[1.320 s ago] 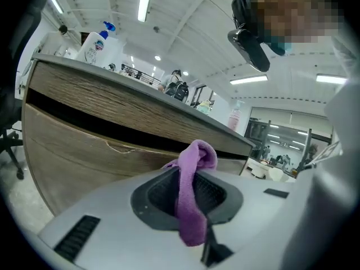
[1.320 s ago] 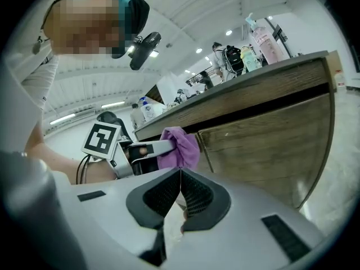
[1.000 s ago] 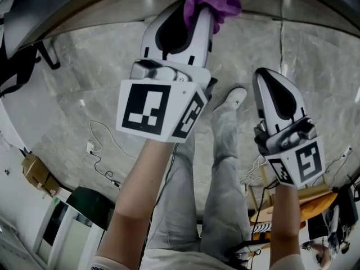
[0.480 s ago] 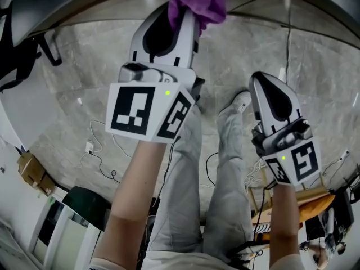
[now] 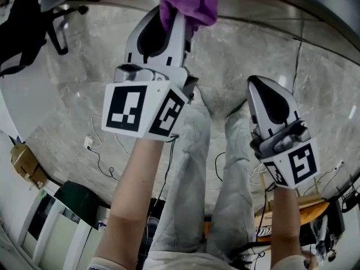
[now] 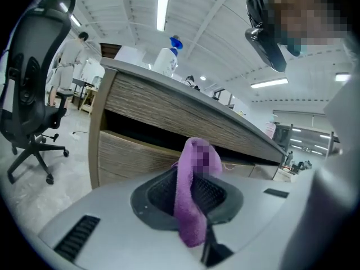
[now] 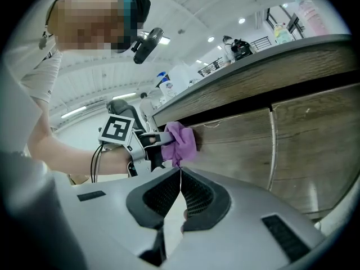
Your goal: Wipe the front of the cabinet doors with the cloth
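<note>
Two grippers appear in the head view, both pointing away from the person. The left gripper is clamped on a purple cloth, which bunches beyond its tips against the cabinet's front at the top of the frame. The right gripper hangs to the right of the left one and further back, holding nothing. Below both are the person's legs and a marble floor.

Left gripper view: the jaws are closed on the cloth, which rises between them and folds over at the top. Straight ahead of the tips stands the wood-grain cabinet door, with a countertop above it carrying a spray bottle. An office chair stands far to the left.

Right gripper view: the jaws meet at their tips with nothing between them. Ahead and slightly left, the left gripper presses the cloth against the upper part of the cabinet door, just under the countertop.
</note>
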Available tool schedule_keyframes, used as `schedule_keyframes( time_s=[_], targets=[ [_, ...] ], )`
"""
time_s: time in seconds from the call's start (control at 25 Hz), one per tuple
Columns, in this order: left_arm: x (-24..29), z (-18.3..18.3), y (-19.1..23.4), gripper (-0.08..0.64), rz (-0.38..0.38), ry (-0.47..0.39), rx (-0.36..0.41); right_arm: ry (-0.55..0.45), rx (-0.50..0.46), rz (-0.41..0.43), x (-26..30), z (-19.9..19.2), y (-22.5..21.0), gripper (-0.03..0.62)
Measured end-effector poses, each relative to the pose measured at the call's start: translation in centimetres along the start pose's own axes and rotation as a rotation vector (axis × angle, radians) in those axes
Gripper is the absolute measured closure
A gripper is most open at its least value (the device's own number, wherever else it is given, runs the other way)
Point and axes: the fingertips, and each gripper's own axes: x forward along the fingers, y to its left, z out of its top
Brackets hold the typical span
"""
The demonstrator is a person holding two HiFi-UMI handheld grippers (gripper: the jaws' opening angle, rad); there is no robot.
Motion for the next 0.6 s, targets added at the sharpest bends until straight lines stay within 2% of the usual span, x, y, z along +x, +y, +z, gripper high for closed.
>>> schedule_keyframes(
  time_s=[0.32, 0.6],
  targets=[
    [-2.9, 1.8, 7.6, 0.502, 0.121, -0.030, 0.009, 0.032, -0.015, 0.033, 2.7, -0.6, 2.7, 0.563],
    [-4.6, 3.0, 10.3, 0.502, 0.170, -0.047, 0.028, 0.037, -0.038, 0.059, 3.8, 0.0, 4.3, 0.563]
  ],
)
